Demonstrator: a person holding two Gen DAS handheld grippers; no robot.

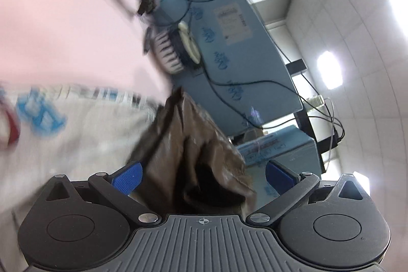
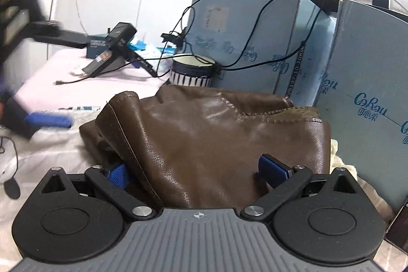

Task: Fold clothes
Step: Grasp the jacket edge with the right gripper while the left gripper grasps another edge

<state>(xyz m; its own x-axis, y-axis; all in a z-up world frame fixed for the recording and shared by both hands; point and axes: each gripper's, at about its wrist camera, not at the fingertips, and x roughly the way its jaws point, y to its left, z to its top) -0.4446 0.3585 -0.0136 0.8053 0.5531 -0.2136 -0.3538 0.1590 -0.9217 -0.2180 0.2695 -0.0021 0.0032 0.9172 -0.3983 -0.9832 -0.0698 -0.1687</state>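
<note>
- Blue cardboard boxes (image 2: 362, 83), printed "Cohou", stacked behind the desk (image 2: 63, 83) with its pink cover.
- Brown leather garment (image 2: 211, 134), glossy, stitched seams, bunched on the desk.
- Striped mug (image 2: 193, 73), cylindrical.
- Right tongs (image 2: 199, 170): spread, garment between.
- Left tongs (image 1: 202, 173): spread, garment between.

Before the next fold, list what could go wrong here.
1. The striped mug stands right behind the brown leather garment, with a black cable draped at it; a sweeping fold could snag or tip it.
2. Both grippers, left and right, look open around smooth leather, so it may slip.
</note>
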